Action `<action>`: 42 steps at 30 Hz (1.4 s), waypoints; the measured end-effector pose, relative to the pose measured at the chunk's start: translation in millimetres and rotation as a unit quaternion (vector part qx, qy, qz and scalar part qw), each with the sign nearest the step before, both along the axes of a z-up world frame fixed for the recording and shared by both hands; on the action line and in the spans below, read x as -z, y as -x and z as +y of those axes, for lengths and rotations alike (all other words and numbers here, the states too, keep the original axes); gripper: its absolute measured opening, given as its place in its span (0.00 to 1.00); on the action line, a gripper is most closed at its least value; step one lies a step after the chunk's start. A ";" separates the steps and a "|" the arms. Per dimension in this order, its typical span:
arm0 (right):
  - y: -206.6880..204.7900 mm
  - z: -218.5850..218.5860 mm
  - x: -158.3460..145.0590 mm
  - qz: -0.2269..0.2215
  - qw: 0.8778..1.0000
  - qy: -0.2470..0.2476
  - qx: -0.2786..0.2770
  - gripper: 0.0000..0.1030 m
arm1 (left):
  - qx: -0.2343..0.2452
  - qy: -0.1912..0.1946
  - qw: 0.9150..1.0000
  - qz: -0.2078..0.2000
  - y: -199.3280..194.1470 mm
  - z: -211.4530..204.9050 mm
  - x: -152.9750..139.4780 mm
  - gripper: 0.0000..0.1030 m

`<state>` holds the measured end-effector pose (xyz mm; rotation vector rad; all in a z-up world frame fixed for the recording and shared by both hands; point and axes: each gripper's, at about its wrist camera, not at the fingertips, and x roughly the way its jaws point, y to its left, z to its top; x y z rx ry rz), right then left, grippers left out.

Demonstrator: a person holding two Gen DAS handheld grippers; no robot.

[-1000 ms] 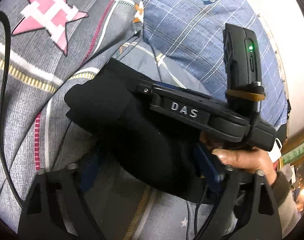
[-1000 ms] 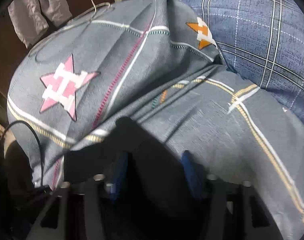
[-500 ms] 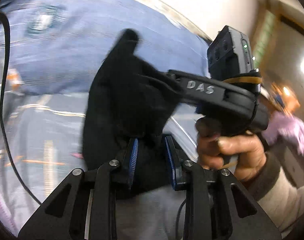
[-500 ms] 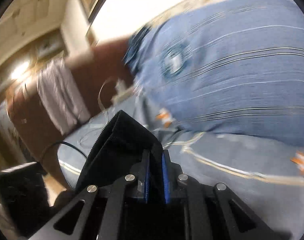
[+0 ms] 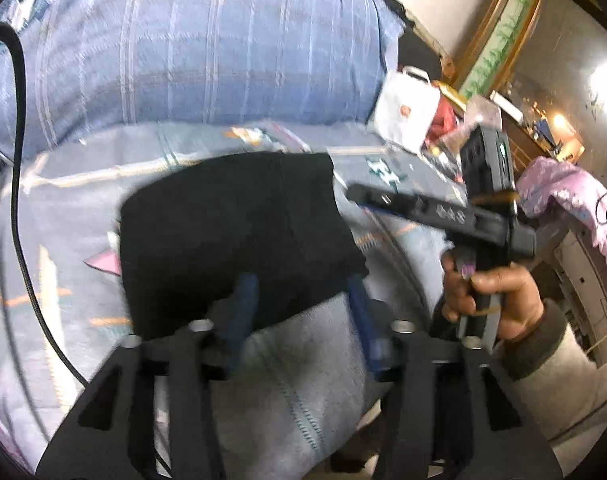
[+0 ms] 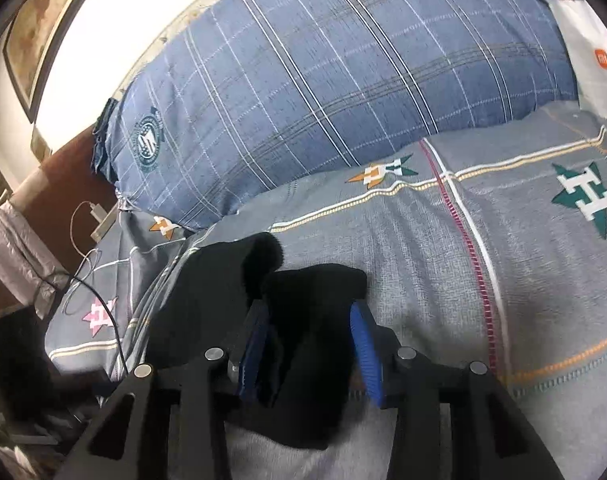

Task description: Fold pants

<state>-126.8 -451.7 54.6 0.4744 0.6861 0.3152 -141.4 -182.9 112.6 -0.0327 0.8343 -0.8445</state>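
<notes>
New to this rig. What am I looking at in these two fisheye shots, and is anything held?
There is no robot here. A person carries a hand-held gripper in each hand, and each one has a fisheye camera looking forward along its two blue-padded fingers.

The left camera shows the left hand-held gripper at the bottom, and to the right the person's hand holding the other tool. The right camera looks out from the right hand-held gripper.

Below them is a bed with a grey star-patterned cover and a blue checked pillow. The black pants lie bunched on the cover.

Both pairs of jaws have just been opening. Cloth sits between the fingers, but the pads no longer pinch it, so the pants look released.
</notes>
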 end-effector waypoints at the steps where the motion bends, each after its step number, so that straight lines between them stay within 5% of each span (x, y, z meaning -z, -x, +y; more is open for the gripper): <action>1: 2.5 1.0 -3.3 -0.006 1.000 -0.012 -0.004 0.42 | -0.009 0.001 1.000 -0.005 -11.1 1.4 1.7 0.55; 6: -3.4 13.8 -5.0 -0.014 0.998 -0.040 -0.034 0.47 | -0.081 0.004 0.997 0.002 -54.2 27.4 14.0 0.56; 10: -29.7 34.2 22.1 0.043 0.998 -0.020 -0.042 0.47 | -0.118 -0.015 0.992 0.048 -75.4 34.3 45.0 0.55; 11: -33.7 36.5 27.1 0.050 0.998 -0.026 -0.034 0.44 | -0.123 -0.015 0.991 0.059 -77.2 35.0 49.8 0.55; 13: -32.9 43.6 21.8 0.035 0.998 -0.031 -0.047 0.15 | -0.142 -0.017 0.988 0.055 -76.3 36.7 51.2 0.56; 14: -28.5 48.6 11.0 0.017 0.998 -0.011 -0.057 0.12 | -0.142 -0.019 0.989 0.048 -74.5 36.8 47.3 0.56; 20: 0.2 29.1 -43.8 -0.054 0.997 0.004 -0.059 0.04 | -0.122 0.006 0.992 0.006 -63.7 22.7 15.0 0.58; 26: 5.6 8.3 -7.4 0.007 1.000 0.029 -0.003 0.01 | -0.111 -0.036 0.993 0.033 -65.1 -7.0 45.7 0.59; 27: 6.0 6.5 -5.5 0.005 1.000 0.007 -0.003 0.05 | -0.112 -0.033 0.993 0.030 -63.8 -6.0 46.1 0.59; 30: 8.5 5.5 -3.0 -0.009 0.999 -0.046 -0.014 0.56 | -0.113 -0.023 0.993 0.035 -64.6 -1.9 44.5 0.59; 37: -31.4 37.3 20.0 0.033 0.998 -0.020 -0.043 0.58 | -0.128 -0.014 0.991 0.047 -63.1 12.0 42.1 0.59; 38: -34.7 38.3 24.9 0.039 0.998 -0.023 -0.041 0.56 | -0.132 -0.012 0.990 0.045 -62.1 15.6 40.3 0.59; 40: -39.0 37.9 31.0 0.037 0.997 -0.051 -0.035 0.23 | -0.141 -0.015 0.989 0.041 -61.1 23.0 37.2 0.59; 42: -36.7 38.3 24.1 0.023 0.995 -0.087 -0.046 0.13 | -0.147 -0.017 0.988 0.044 -62.9 27.1 34.5 0.59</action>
